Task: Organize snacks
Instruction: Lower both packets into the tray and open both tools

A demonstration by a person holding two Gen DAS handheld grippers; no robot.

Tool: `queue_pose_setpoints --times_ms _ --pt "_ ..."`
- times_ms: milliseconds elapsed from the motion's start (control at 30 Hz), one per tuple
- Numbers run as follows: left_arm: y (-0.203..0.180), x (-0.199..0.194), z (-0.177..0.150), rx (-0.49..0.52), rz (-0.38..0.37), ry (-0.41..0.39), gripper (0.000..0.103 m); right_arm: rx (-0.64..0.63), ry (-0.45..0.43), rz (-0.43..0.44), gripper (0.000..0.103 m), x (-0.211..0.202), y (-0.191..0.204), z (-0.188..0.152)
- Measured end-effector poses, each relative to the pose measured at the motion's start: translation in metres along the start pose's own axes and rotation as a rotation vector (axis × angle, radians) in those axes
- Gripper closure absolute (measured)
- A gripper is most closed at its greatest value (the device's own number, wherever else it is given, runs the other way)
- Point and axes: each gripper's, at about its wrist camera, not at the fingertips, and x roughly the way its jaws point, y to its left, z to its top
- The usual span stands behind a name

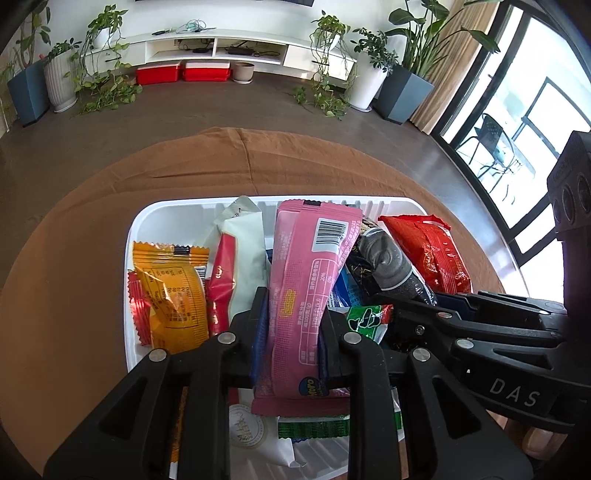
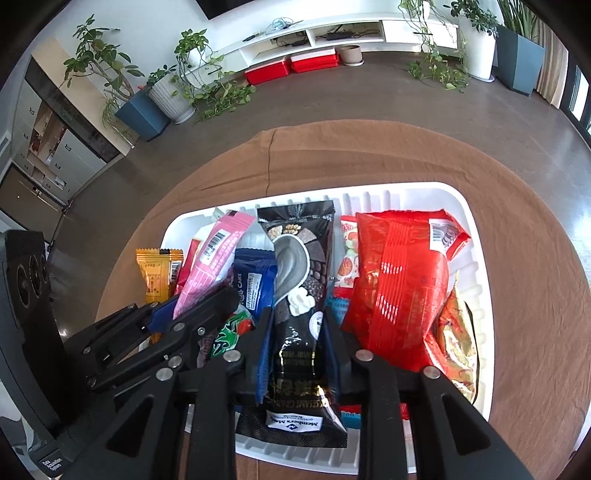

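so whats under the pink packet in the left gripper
Under the pink packet: a dark blue wrapper edge, a green packet and the white tray. The rest beneath is covered.

Dark floor (image 1: 258, 107), white cabinet (image 1: 236, 48), plants (image 1: 107, 22)

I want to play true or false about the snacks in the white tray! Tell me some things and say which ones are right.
1. The left gripper has a long pink snack packet between its fingers. True.
2. The right gripper has a green packet between its fingers. False: it is a long black packet with a grey swirl.
3. The white plastic tray sits on a brown cloth. True.
4. The big red crinkly bag lies on the floor. False: it is in the tray.
5. The orange packet is at the tray's left end in the left wrist view. True.
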Motion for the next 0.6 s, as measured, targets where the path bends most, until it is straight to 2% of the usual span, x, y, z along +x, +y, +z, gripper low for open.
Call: queue_pose_setpoints --times_ms 233,267,367,600 --pt "0.003 -0.01 -0.004 -0.006 0.002 -0.014 0.079 0.007 -0.02 0.019 0.066 -0.009 0.001 0.001" --pt "0.002 -0.011 -0.004 -0.005 0.001 -0.018 0.077 0.004 -0.026 0.024 0.065 -0.012 0.001 0.001" --pt "-0.001 -0.019 -0.006 -0.002 0.006 -0.036 0.054 -0.002 -0.046 0.026 0.056 -0.019 0.003 0.0" --pt "-0.002 -0.033 -0.01 -0.011 -0.007 -0.058 0.048 -0.017 -0.07 0.02 0.055 -0.029 0.007 -0.001"
